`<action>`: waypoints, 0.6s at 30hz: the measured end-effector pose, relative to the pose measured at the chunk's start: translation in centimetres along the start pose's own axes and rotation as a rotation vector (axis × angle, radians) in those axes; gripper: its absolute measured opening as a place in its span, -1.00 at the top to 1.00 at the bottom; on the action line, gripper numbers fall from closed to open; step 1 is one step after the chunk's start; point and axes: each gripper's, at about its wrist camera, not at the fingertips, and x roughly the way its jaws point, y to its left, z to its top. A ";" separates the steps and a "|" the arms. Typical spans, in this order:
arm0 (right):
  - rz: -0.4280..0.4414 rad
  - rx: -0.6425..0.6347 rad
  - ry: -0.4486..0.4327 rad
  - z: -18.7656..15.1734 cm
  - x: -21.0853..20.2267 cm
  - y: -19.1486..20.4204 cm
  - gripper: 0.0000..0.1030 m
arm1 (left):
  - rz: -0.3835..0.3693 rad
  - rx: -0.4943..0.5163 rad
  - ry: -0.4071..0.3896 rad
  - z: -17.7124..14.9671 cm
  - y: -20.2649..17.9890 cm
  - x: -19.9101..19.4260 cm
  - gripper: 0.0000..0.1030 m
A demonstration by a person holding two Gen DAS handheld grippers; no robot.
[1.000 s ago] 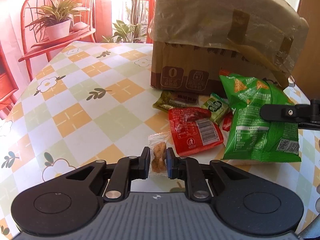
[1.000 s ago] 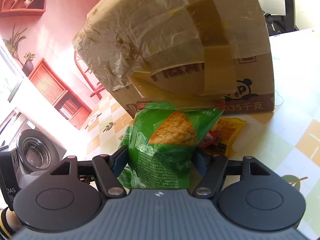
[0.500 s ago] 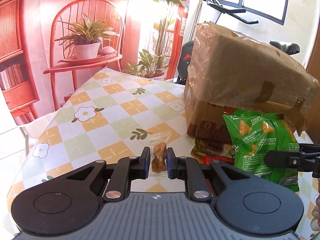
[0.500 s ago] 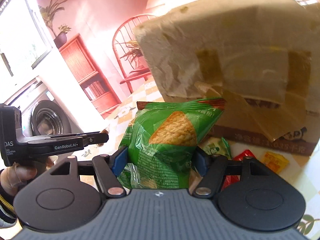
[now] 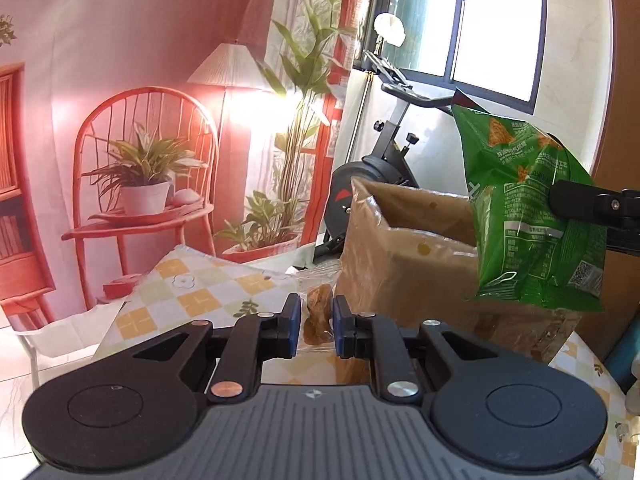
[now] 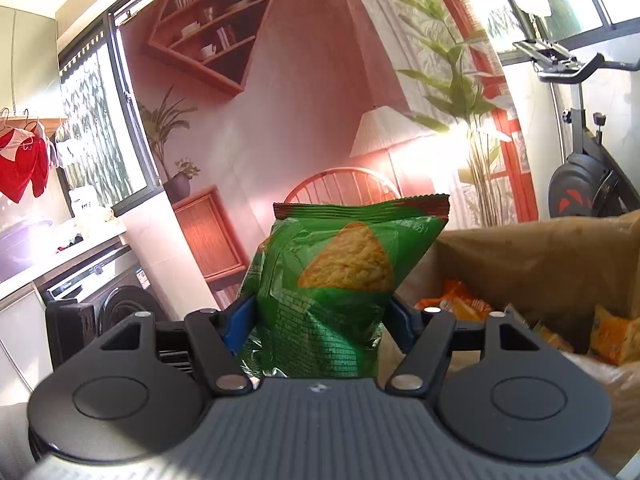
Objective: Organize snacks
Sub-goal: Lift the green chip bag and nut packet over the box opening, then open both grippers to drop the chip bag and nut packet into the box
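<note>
Well, my green chip bag (image 6: 336, 280) fills my right gripper (image 6: 320, 316), pinched upright, its lower end cut off behind the gripper body. My left gripper (image 5: 314, 320) clamps a small clear snack packet (image 5: 318, 314), brown pieces inside, blurry. Both hang near the open cardboard box (image 5: 404, 256), with orange packets (image 6: 460, 300) inside.
</note>
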 end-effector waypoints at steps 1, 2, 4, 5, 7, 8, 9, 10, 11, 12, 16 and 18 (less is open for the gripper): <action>-0.022 -0.010 -0.011 0.8 0.1 -0.5 -0.35 | -0.020 0.000 -0.013 1.1 -0.6 0.4 0.65; -0.059 -0.021 -0.020 1.9 0.3 -1.3 -0.35 | -0.036 0.003 -0.026 1.9 -1.3 0.8 0.65; -0.111 -0.017 -0.019 3.1 0.3 -3.2 -0.35 | -0.059 0.017 -0.049 3.6 -2.5 1.8 0.65; -0.151 -0.014 -0.011 3.7 0.4 -4.7 -0.35 | -0.072 0.030 -0.062 4.6 -3.5 2.3 0.65; -0.213 -0.015 0.007 4.1 0.8 -6.7 -0.35 | -0.094 0.059 -0.077 6.1 -5.4 3.4 0.65; -0.248 -0.006 0.021 4.2 1.1 -8.1 -0.35 | -0.104 0.072 -0.080 6.8 -6.3 4.0 0.65; -0.271 0.004 0.034 4.2 1.3 -9.1 -0.35 | -0.119 0.088 -0.078 7.5 -7.6 4.9 0.65; -0.314 0.006 0.048 4.0 1.5 -10.1 -0.35 | -0.127 0.096 -0.075 7.9 -8.5 5.7 0.65; -0.339 0.003 0.067 3.8 1.7 -11.0 -0.35 | -0.136 0.106 -0.064 8.4 -9.5 6.7 0.65; -0.349 0.006 0.079 3.7 1.9 -11.4 -0.35 | -0.142 0.115 -0.052 8.6 -10.3 7.7 0.65; -0.376 0.032 0.121 2.3 2.2 -13.1 -0.37 | -0.148 0.161 0.007 8.5 -13.0 11.2 0.64; -0.398 0.039 0.129 1.9 2.4 -13.3 -0.43 | -0.136 0.194 0.033 8.1 -13.8 12.5 0.58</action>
